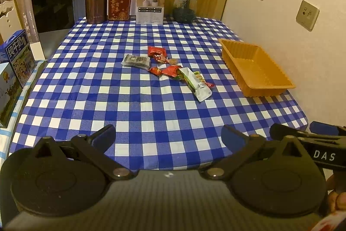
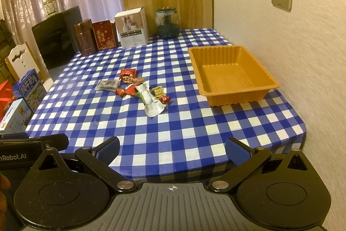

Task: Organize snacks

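Observation:
Several snack packets lie in a loose pile mid-table: a silver and green pouch (image 1: 195, 83) (image 2: 151, 102), red wrappers (image 1: 157, 54) (image 2: 128, 76) and a grey packet (image 1: 136, 61) (image 2: 107, 85). An orange plastic tray (image 1: 257, 68) (image 2: 231, 74) stands empty at the table's right side. My left gripper (image 1: 168, 136) hangs open above the near table edge, nothing between its fingers. My right gripper (image 2: 172, 149) is open too, level with the near edge and well short of the snacks.
A blue and white checked cloth (image 1: 129, 105) (image 2: 173, 129) covers the table. Along the far edge stand a brown canister (image 1: 96, 3), a red box (image 1: 119, 4), a white box (image 1: 150, 4) and a glass jar (image 1: 185, 7). Milk cartons (image 1: 19, 57) sit left; a wall runs along the right.

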